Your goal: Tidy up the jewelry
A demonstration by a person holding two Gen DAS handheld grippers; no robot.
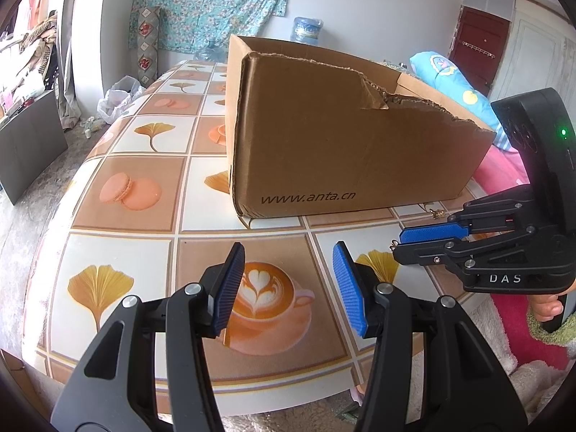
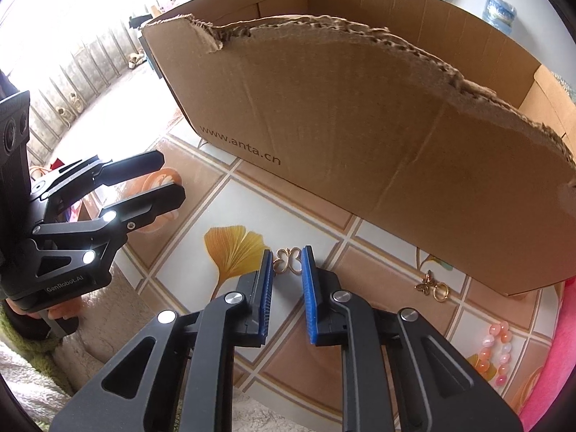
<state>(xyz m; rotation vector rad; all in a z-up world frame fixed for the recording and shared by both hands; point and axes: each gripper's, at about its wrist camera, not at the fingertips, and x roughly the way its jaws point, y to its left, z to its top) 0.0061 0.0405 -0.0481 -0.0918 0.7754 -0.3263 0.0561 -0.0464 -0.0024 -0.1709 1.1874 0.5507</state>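
The thin gold wire butterfly-shaped piece (image 2: 287, 260) lay flat on the glossy tile-print counter (image 2: 201, 212), between the right gripper (image 2: 286, 262) fingers w/ ribbed blue pads; fingers stood narrowly apart, nothing gripped yet. Risk: piece so flat and slick that pads could skid it or pinch only one loop, so it drops. A second gold butterfly charm w/ ring (image 2: 432, 286) lay near the torn brown corrugated cardboard box (image 2: 360, 136). Left gripper (image 1: 284, 284) hovered half open, empty.

Brown cardboard box (image 2: 360, 144) ahead of tongs; gold butterfly ring (image 2: 287, 261) between blue pads (image 2: 308, 284); tablecloth (image 1: 144, 252) checked orange-white.
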